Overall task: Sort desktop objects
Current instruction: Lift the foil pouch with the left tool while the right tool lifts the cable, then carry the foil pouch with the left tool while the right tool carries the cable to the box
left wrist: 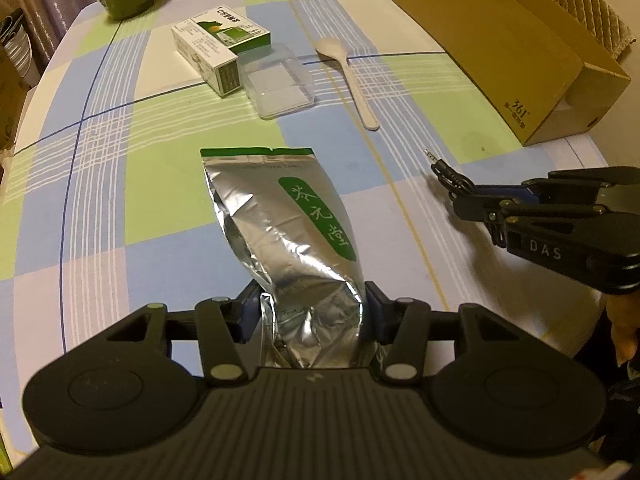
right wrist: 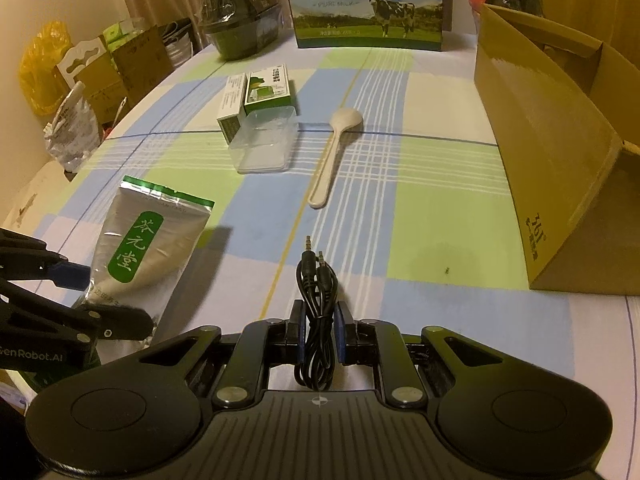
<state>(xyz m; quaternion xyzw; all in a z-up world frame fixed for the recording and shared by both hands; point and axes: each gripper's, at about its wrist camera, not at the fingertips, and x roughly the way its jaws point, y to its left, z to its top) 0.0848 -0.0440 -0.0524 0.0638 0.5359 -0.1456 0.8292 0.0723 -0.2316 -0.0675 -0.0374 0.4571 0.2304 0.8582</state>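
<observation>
Currently left gripper point(left wrist: 310, 320) is clamped on the crinkled silver foil tea pouch with green label point(left wrist: 284, 232), lower end pinched between the blue pads, near the table's point(left wrist: 160, 200) front edge. Right gripper point(right wrist: 319, 334) is clenched on the coiled black audio cable point(right wrist: 316, 300), plugs sticking forward. Cream plastic spoon point(right wrist: 334, 152) lies mid-table, brown cardboard box point(right wrist: 540, 152) at the right edge.

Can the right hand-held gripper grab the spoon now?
Probably not yet. The right hand-held gripper is already shut on the cable. The path to the spoon looks free, though.
</observation>
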